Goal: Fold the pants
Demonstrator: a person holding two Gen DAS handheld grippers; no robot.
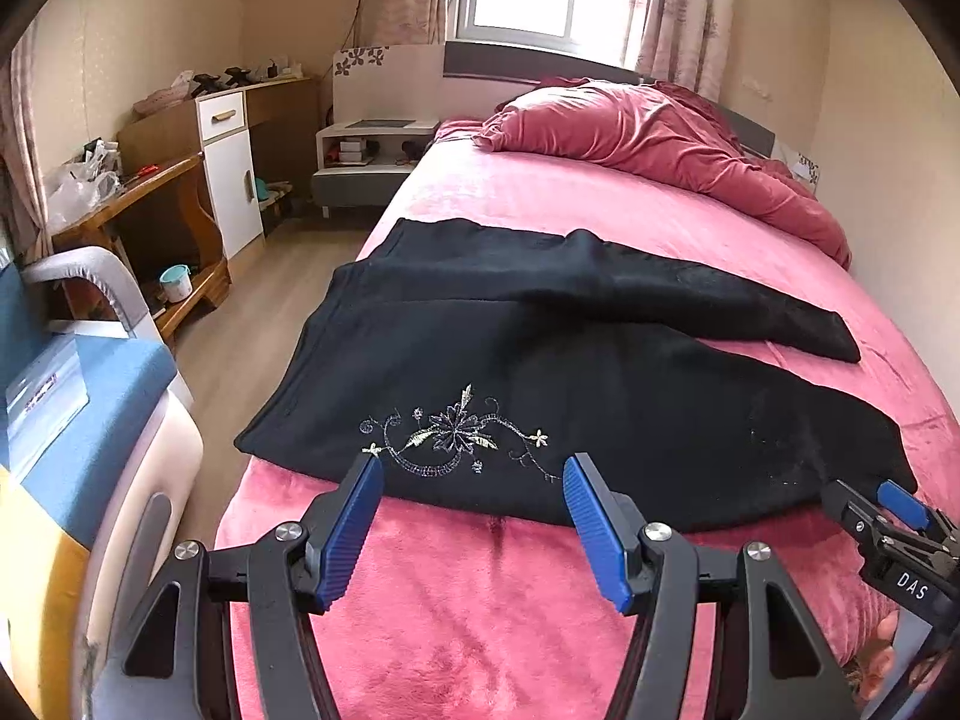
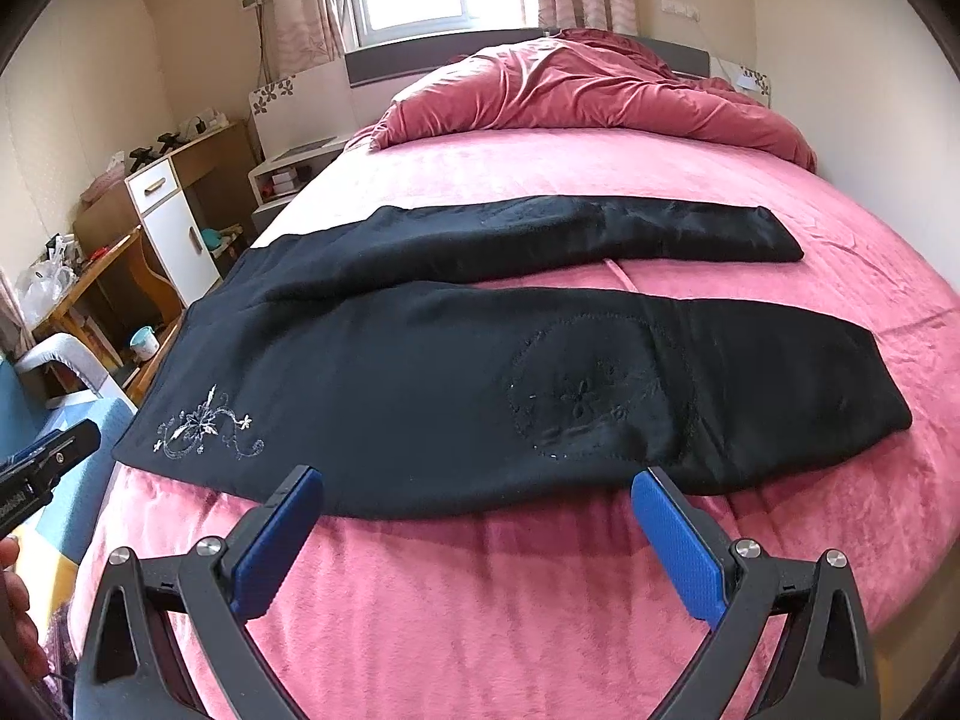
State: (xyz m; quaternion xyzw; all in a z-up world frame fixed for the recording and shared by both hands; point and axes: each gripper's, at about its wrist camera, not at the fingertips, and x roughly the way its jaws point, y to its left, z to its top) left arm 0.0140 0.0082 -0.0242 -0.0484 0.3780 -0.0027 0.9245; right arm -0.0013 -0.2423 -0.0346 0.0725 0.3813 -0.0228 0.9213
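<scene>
Black pants (image 2: 480,372) lie spread flat across the pink bed (image 2: 540,600), legs apart, near leg along the bed's front edge, ready for folding. Left gripper (image 1: 474,468) and right gripper (image 2: 480,480) hover just short of that near hem, jaws wide, holding nothing, likely set to pinch it.
</scene>
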